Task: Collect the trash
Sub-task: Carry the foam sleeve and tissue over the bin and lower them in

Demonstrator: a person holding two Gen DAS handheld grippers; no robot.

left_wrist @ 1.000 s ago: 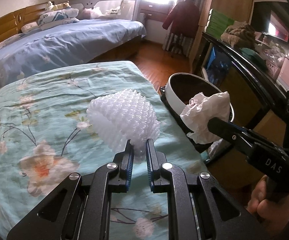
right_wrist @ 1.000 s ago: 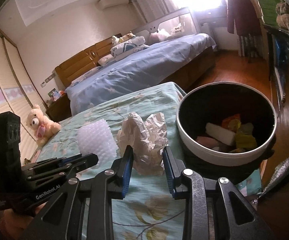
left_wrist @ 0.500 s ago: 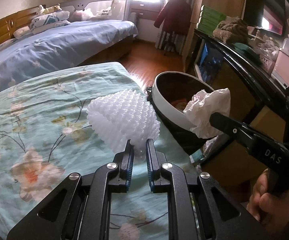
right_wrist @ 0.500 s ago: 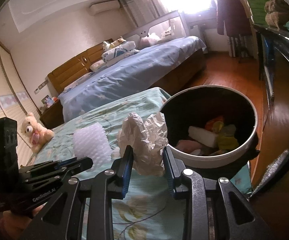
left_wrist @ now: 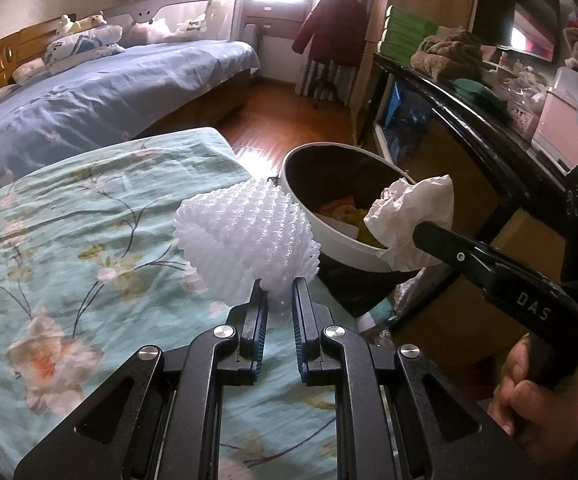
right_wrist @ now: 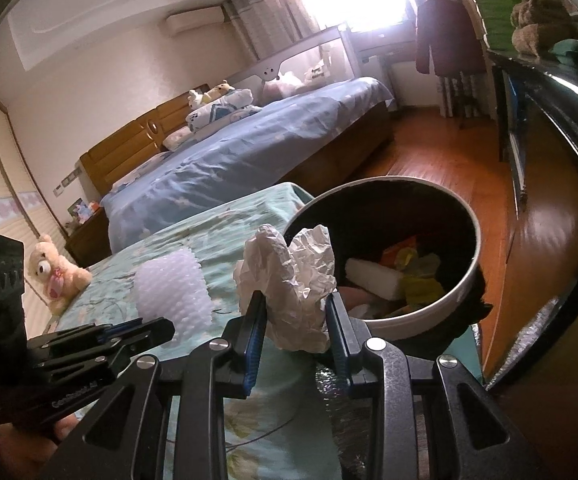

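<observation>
Setting: a bedroom, with a floral teal bedspread (left_wrist: 89, 248) in the foreground and a white-rimmed trash bin (right_wrist: 465, 292) standing at the bed's corner.
Left gripper (left_wrist: 279, 300): pressed tight on the lower edge of a white foam fruit net (left_wrist: 245, 236), which it holds up over the bedspread, just beside the bin's rim.
Foam net: a bulging, knobbly sleeve, lifted clear of the bedspread; seen from the right wrist camera it sits to the left of the bin, beyond the black body of the left gripper.
Right gripper (right_wrist: 295, 312): partly closed, pinching a crumpled ball of white paper (right_wrist: 289, 280) between its blue-edged fingers (right_wrist: 255, 320).
Crumpled paper: held at the bin's near rim; from the left wrist camera it overlaps the rim on the side nearest the dark cabinet (left_wrist: 469, 128).
Trash bin: black inside, already holding a white block and scraps of orange, yellow and pink.
Person: a hand (left_wrist: 529, 392) grips the right gripper's handle, low and to the right of the bin.
Beyond the bin: a second bed with blue bedding (right_wrist: 249, 148), wooden floor (right_wrist: 429, 148), and a dark coat (left_wrist: 333, 28) hanging by the bright window.
Left of the bin, far across the bedspread: a cream teddy bear (right_wrist: 55, 272).
</observation>
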